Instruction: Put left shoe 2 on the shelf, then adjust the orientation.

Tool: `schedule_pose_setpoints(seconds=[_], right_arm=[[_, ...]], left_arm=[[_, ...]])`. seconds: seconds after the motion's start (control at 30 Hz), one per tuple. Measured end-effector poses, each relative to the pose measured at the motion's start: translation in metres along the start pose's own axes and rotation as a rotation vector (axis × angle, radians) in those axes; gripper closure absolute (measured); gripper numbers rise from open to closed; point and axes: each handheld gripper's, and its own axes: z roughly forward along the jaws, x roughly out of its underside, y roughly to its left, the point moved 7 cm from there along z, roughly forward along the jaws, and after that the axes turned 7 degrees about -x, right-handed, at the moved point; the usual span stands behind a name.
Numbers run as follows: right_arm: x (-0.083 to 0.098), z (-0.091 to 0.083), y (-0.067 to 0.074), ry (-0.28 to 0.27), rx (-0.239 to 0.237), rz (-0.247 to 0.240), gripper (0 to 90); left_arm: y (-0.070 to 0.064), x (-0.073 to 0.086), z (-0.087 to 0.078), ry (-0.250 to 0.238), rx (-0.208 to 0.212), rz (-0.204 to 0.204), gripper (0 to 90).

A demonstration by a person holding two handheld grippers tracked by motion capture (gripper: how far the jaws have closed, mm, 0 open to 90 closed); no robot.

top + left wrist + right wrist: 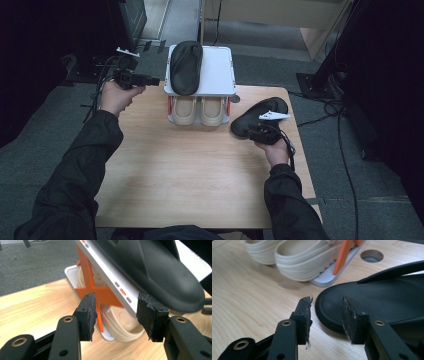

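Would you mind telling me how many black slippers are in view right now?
2. One black slipper lies on the top shelf of the white rack; the other black slipper lies on the table right of the rack, by the right gripper.

The surface [190, 170] is a light wood-grain top with a round cable hole [372, 255] near its far right corner. Around it lies grey carpet floor [390, 180], dim at the edges. Beyond the far edge a paler strip of floor [180, 20] runs away between dark furniture. On the far right stands a pale wooden cabinet [280, 12], with a black stand base [312, 82] in front of it. A black cable [345, 165] trails across the carpet on the right. Both upper corners sink into deep shadow; light falls mainly on the wood.
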Motion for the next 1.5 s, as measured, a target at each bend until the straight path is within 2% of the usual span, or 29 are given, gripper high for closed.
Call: schedule_pose_setpoints(seconds=[0.07,0.17,0.27,0.47,0.6,0.7,0.87,0.93,1.03,1.13,1.2,1.27,1.33,1.5], right_arm=[[0.0,0.003,-0.003,0.002,0.003,0.014,59.8],[0.002,0.008,-0.006,0.02,0.014,0.008,61.8],[0.001,0.012,-0.007,0.029,0.023,0.018,64.8],[0.001,0.02,-0.01,0.033,0.046,0.022,67.6],[0.004,0.026,-0.011,0.058,0.044,0.023,69.1],[0.006,0.029,-0.008,0.067,0.039,0.013,70.5],[0.006,0.035,-0.009,0.069,0.067,0.015,71.9],[0.009,0.039,-0.011,0.08,0.073,0.018,72.3],[0.009,0.039,-0.012,0.076,0.069,0.033,72.3],[0.01,0.038,-0.012,0.085,0.065,0.033,72.1],[0.011,0.037,-0.012,0.093,0.06,0.029,72.6],[0.011,0.036,-0.012,0.1,0.054,0.031,73.2],[0.013,0.035,-0.012,0.109,0.045,0.043,73.1],[0.017,0.029,-0.014,0.105,0.035,0.049,72.7]], left_arm=[[0.001,0.009,0.002,-0.004,0.0,-0.004,49.7],[0.002,0.02,0.006,0.004,-0.008,0.004,49.5],[0.004,0.029,0.01,-0.001,0.008,-0.009,49.5],[-0.002,0.044,0.014,-0.006,0.011,0.008,49.5],[-0.005,0.056,0.017,0.006,0.004,0.029,49.4],[-0.006,0.063,0.019,-0.001,0.011,0.009,49.3],[-0.007,0.074,0.019,-0.013,0.015,-0.005,49.3],[-0.008,0.079,0.02,-0.02,0.033,-0.021,49.3],[-0.007,0.084,0.022,-0.018,0.018,-0.022,49.3],[-0.006,0.09,0.022,-0.038,0.026,-0.044,49.4],[-0.006,0.094,0.025,-0.04,0.021,-0.032,49.4],[-0.006,0.099,0.029,-0.025,0.006,-0.001,49.4],[-0.005,0.101,0.03,-0.012,0.009,0.004,49.4],[-0.003,0.1,0.028,-0.032,0.01,0.005,49.3]])
